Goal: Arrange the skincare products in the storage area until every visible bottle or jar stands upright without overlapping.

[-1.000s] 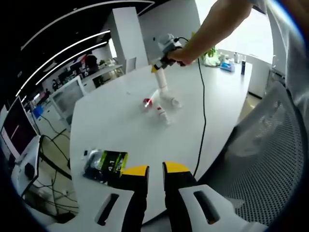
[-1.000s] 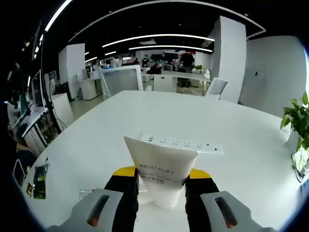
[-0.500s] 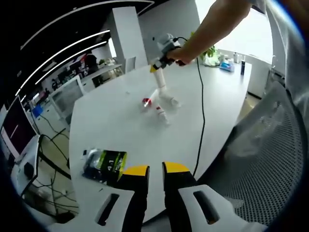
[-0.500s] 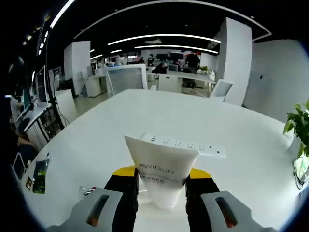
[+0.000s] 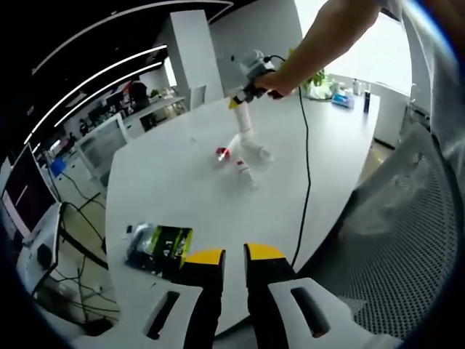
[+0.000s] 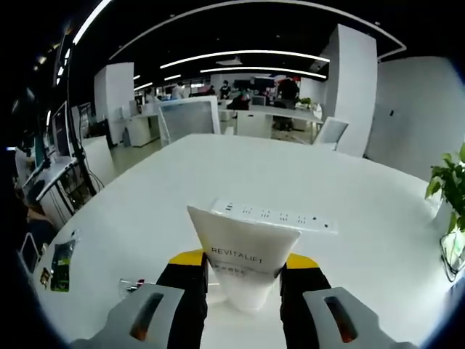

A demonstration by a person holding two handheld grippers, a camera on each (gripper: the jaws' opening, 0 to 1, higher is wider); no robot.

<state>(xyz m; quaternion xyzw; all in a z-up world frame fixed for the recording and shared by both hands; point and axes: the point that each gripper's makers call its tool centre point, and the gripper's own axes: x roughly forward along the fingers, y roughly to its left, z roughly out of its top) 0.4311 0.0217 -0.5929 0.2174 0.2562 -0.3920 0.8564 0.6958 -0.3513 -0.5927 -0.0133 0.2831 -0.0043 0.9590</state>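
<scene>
You had the white squeeze tube printed REVITALIFT point(image 6: 243, 263) pinched between the yellow-tipped jaws of your right gripper point(image 6: 243, 280), its flat crimped end uppermost and its cap end low between the jaws, just over the broad white table point(image 6: 341, 185). In the left gripper view the same tube point(image 5: 243, 120) stood roughly upright under that right gripper point(image 5: 251, 76), in the middle of the table, directly above a small cluster of other white skincare containers point(image 5: 247, 156) that lay tipped on their sides, one with a red cap end point(image 5: 220, 153); whether the tube's lower end was touching the table or one of those containers could not be told. Your left gripper point(image 5: 232, 263) was near the table's near edge, holding nothing, its jaws nearly pressed together with only a thin gap, close to a dark packet with a green label point(image 5: 161, 245). A white power strip point(image 6: 276, 216) lay on the table beyond the tube. The step in hand looked like setting this tube upright, so the task seemed at an early stage, with the lying pieces not yet stood up. The next move probably called for lowering the tube onto bare table beside the cluster, not on top of it, squaring it on its cap before you let go, since a tall tube on a narrow cap would likely topple if released tilted.
</scene>
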